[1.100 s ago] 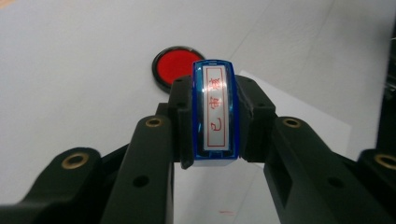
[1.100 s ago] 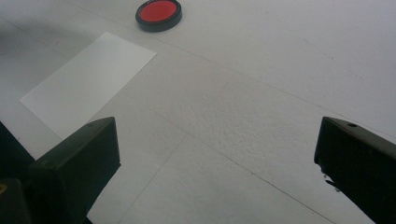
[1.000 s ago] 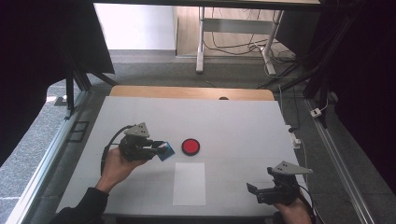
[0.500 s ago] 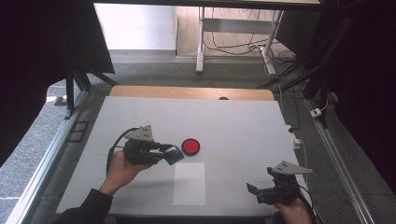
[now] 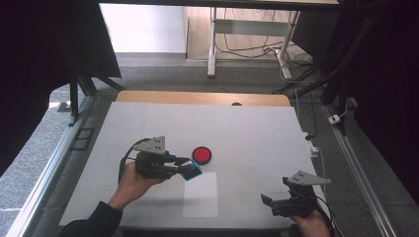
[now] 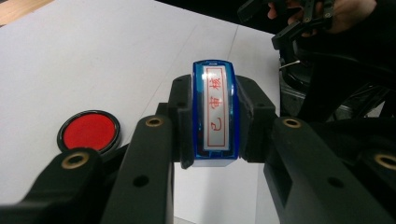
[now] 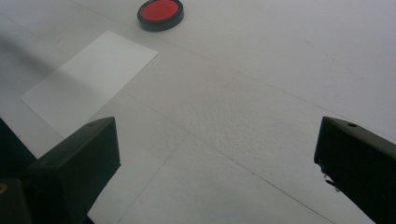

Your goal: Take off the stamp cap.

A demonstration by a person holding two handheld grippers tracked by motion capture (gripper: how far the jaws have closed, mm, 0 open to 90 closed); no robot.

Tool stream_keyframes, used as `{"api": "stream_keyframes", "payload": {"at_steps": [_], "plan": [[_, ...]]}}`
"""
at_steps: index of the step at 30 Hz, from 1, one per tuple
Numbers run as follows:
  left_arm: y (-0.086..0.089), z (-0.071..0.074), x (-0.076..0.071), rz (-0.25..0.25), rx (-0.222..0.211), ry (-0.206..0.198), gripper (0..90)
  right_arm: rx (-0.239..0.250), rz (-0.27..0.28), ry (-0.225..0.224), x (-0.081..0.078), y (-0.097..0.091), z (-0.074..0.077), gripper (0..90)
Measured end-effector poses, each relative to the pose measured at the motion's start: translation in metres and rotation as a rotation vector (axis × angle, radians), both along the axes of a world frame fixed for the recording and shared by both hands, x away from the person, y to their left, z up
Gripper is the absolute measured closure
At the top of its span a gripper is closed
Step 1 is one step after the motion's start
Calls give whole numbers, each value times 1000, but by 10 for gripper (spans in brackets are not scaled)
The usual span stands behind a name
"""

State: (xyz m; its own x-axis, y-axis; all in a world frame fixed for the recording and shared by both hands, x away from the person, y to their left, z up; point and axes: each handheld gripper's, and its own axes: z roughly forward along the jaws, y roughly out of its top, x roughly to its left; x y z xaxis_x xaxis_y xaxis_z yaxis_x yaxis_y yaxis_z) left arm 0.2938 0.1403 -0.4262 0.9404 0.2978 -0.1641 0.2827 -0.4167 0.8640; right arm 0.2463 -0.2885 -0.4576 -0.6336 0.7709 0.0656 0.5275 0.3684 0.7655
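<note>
Over the top edge of the white sheet of paper (image 5: 200, 194), your left gripper (image 5: 184, 166) carries a blue stamp (image 6: 215, 113), its jaws clamped on the stamp's two broad sides so the label with red characters faces the gripper's camera. You hold it level above the grey counter (image 5: 247, 128), just beside the round red ink pad (image 5: 201, 155), which sits at the paper's far edge, close enough to ink the stamp and print without a long reach. Your right gripper (image 5: 279, 201) waits near the counter's front edge, well apart from the paper, jaws spread wide with nothing between them. By the look of it, the stamp is on its way to the sheet.
</note>
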Motion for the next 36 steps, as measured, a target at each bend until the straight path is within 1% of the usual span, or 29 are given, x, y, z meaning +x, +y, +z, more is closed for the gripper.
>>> {"api": "stream_keyframes", "payload": {"at_steps": [2,4,6,7,8,10,12,14,15,17,20,25,28,29,31,34,35,36], "plan": [[0,0,0,-7,-1,-3,706,-7,0,-8,-1,1,1,0],[1,0,-1,-14,-7,2,706,17,0,-6,-1,2,2,0],[2,0,-1,-15,-8,1,706,18,3,-12,-1,3,3,0],[2,-1,-1,-12,-10,2,706,29,24,-23,-2,5,5,0],[2,-1,-1,-12,-10,2,706,41,30,-28,-2,6,6,0],[2,-1,0,-12,-11,3,706,48,46,-42,-2,9,7,0],[2,-2,0,-13,-7,1,706,45,55,-46,-1,11,7,0],[1,-2,0,-14,-1,-4,706,41,93,-52,0,19,7,0],[1,-2,0,-16,2,-8,706,31,105,-56,0,22,8,0],[1,-2,0,-17,3,-11,706,41,140,-60,1,29,9,0],[1,-2,0,-23,-4,-9,706,40,188,-58,3,39,10,0],[2,-2,0,-38,-2,-7,706,68,267,-57,9,55,7,0],[2,-2,0,-44,-2,-9,706,82,288,-44,13,63,4,0],[1,-3,0,-45,1,-13,706,82,288,-44,13,63,4,0],[1,-3,0,-53,8,-17,706,83,310,-36,16,70,3,0],[1,-2,-1,-65,12,-21,706,109,344,-8,19,79,0,0],[1,-2,-1,-65,12,-21,706,106,350,2,20,82,0,0],[1,-2,-2,-67,13,-25,706,106,350,2,20,82,0,0]]}}
